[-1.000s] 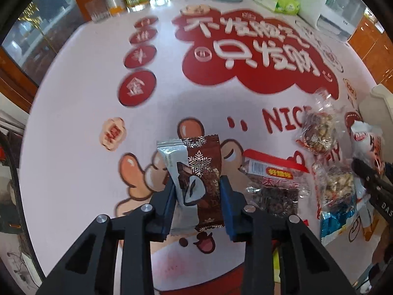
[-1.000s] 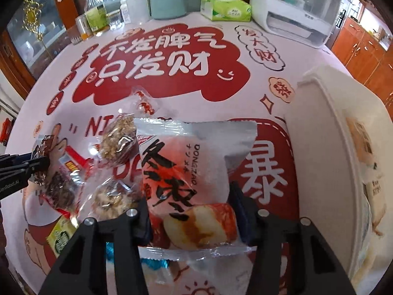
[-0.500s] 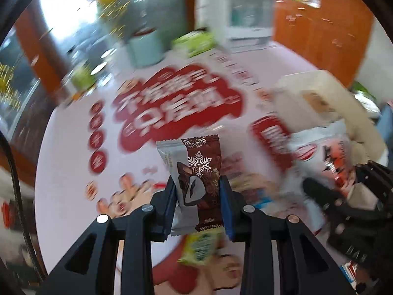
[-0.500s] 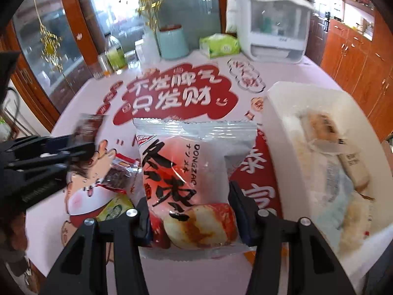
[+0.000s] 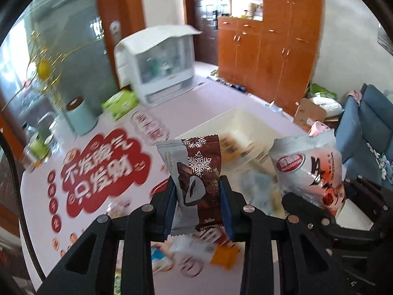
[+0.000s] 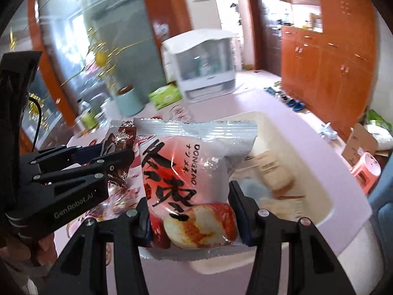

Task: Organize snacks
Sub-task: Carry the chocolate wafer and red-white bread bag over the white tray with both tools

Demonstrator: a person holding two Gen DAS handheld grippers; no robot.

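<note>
My left gripper (image 5: 197, 191) is shut on a brown snack packet with a white snowflake (image 5: 196, 179), held upright above the table. To its right, my right gripper (image 6: 191, 204) is shut on a larger white and red DONGZAO snack bag (image 6: 189, 179); that bag (image 5: 309, 169) also shows in the left wrist view. The left gripper (image 6: 118, 157) with its brown packet (image 6: 120, 147) appears at the left of the right wrist view. A white bin (image 6: 326, 196) with several wrapped snacks inside lies just beyond and below both bags; the bin (image 5: 245, 120) is partly hidden.
The pink table with a red printed cloth (image 5: 103, 169) carries loose snack packets (image 5: 223, 255) below my left gripper. At the far end stand a white cabinet (image 5: 162, 66), a green tissue box (image 5: 120, 103) and a mint canister (image 5: 81, 118). Wooden cupboards (image 5: 265, 56) line the room.
Both grippers have risen off the table and swung right toward the white bin, each still holding its packet. The loose snacks that lay ahead are now below the fingers.
</note>
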